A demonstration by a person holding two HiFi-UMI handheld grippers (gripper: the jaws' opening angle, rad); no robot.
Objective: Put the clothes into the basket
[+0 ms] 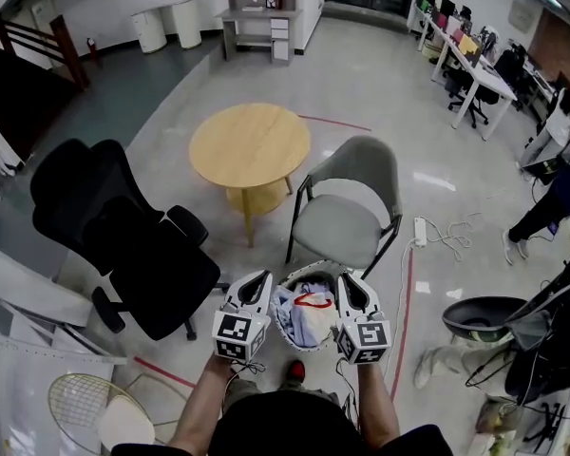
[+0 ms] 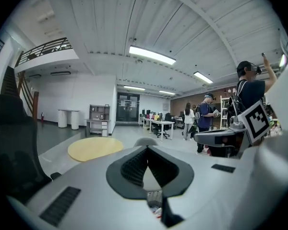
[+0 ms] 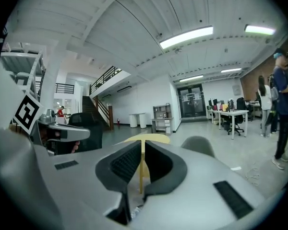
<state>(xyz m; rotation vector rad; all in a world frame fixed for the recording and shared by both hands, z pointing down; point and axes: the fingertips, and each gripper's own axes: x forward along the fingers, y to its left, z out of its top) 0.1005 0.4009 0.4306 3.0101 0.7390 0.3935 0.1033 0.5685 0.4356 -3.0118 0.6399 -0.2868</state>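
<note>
Office chair point(image 1: 123, 231): black, at the left, on the floor.
Left claw point(image 1: 262, 281): closed on the left rim of the basket point(image 1: 287, 332).
Table point(image 1: 250, 145): round, wooden, far behind.
Clothes point(image 1: 304, 316): white and pale blue with a red piece, piled inside the basket, between the two claws.
Right claw point(image 1: 348, 281): closed on the basket's right rim.
Grey chair point(image 1: 347, 221): just beyond the basket.
</note>
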